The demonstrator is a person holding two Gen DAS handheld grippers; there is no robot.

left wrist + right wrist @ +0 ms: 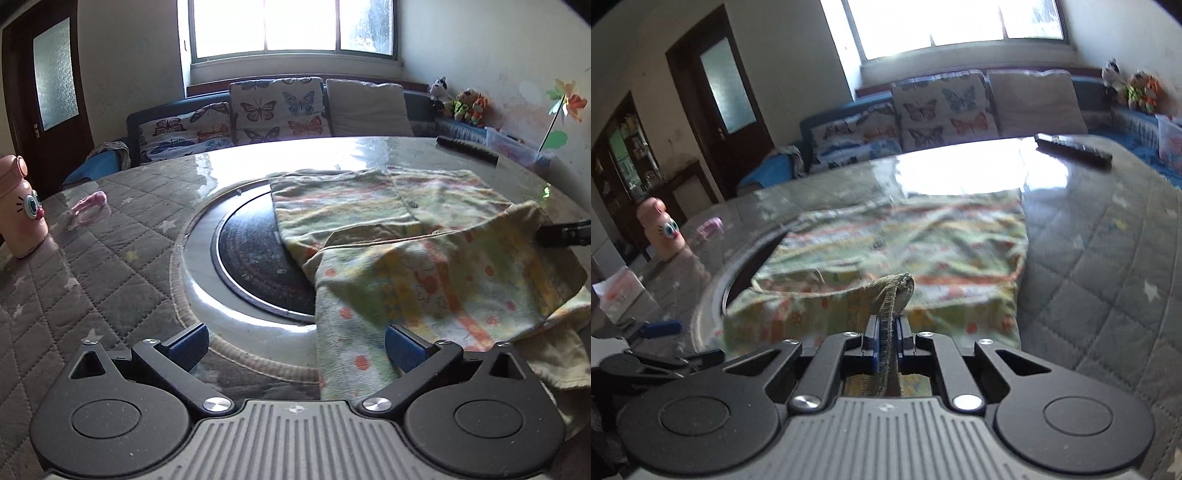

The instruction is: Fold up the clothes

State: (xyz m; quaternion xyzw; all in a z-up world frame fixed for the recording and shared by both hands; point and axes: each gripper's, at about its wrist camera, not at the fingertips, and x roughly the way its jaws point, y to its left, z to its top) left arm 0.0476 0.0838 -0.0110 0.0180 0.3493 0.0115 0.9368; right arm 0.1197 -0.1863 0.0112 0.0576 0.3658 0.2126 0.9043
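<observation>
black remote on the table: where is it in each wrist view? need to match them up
Left wrist: black remote sits upper right, at the table's far edge, beyond the patterned garment.
Right wrist: black remote also upper right, on the glossy top past the garment.
Shared landmark: butterfly cushion under the window.

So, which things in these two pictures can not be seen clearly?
- Garment: left wrist view, near part blurred; print unreadable; type unclear while folded over.
- Right claw: shut on a hem; the cloth hides the pads.
- Left claw: open; in the right wrist view cut off by the left edge.
- Dark bar-shaped object: too small to identify.
- Pink bottle: cut by the left edge.
</observation>
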